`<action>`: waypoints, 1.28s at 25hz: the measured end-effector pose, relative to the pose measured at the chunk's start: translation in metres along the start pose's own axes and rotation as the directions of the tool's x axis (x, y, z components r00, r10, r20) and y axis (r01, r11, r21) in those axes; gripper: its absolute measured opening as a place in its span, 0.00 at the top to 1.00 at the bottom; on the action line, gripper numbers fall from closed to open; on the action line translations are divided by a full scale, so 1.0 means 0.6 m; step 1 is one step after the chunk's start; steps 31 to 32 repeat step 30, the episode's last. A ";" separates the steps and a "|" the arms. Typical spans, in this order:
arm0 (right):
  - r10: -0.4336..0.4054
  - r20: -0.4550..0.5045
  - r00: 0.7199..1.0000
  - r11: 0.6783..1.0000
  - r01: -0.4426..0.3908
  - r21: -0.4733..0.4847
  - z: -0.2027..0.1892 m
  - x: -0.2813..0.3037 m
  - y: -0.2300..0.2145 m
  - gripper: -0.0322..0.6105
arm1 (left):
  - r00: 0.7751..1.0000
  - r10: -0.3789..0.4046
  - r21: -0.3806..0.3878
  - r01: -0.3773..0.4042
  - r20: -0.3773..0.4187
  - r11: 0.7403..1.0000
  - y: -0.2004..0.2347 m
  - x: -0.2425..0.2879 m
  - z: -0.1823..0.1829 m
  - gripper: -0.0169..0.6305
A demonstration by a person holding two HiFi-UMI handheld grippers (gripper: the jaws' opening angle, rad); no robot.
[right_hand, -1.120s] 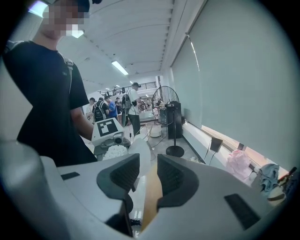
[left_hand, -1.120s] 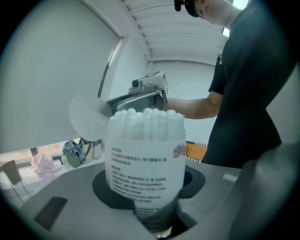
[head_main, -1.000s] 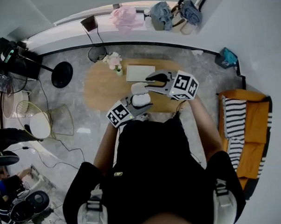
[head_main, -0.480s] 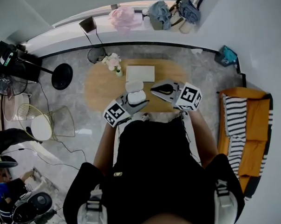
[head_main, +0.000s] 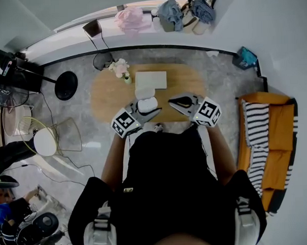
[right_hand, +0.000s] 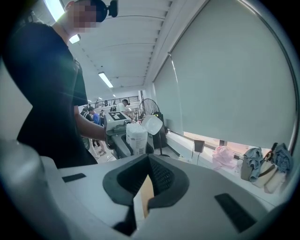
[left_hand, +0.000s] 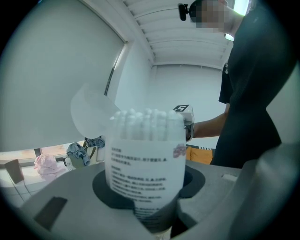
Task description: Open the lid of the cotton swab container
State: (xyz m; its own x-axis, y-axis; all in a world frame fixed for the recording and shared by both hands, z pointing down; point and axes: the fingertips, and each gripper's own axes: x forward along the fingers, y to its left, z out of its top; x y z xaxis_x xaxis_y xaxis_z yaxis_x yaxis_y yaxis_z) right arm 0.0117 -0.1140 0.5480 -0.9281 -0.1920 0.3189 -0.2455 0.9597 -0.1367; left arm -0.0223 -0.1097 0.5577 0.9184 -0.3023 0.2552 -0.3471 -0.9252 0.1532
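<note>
Left gripper view: left gripper (left_hand: 151, 213) jaws pinching translucent white plastic cotton swab container (left_hand: 145, 159), upright; round hinged lid (left_hand: 91, 113) flipped back, swabs exposed. Right gripper (right_hand: 146, 185) jaws pressed together, empty, well apart. Opening looks done; hold clamp steady, container upright, avoid spilling.

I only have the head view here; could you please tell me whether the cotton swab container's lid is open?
Observer: Yes; in the left gripper view the lid stands flipped back from the cotton swab container, with swab tips showing at its top.
Operator: Thank you. Is the right gripper holding anything?
Observer: No; the right gripper view shows the right gripper shut, with nothing between its jaws.
</note>
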 end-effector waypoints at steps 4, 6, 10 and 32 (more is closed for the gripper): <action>0.000 -0.007 1.000 1.000 0.000 -0.003 -0.009 -0.002 -0.001 0.96 | 1.000 -0.009 0.006 0.009 -0.005 1.000 -0.003 0.003 0.001 0.68; -0.002 -0.010 1.000 1.000 0.002 0.012 -0.006 0.000 0.001 0.96 | 1.000 -0.009 0.007 0.009 -0.007 1.000 -0.003 0.005 0.001 0.68; 0.004 -0.030 1.000 1.000 -0.003 0.012 -0.012 0.008 0.005 0.96 | 1.000 -0.005 0.004 0.006 -0.008 1.000 -0.002 0.000 0.003 0.68; 0.002 -0.081 0.997 1.000 -0.002 0.001 -0.025 0.029 0.007 0.96 | 1.000 0.008 -0.005 -0.008 -0.017 1.000 0.002 -0.007 -0.007 0.68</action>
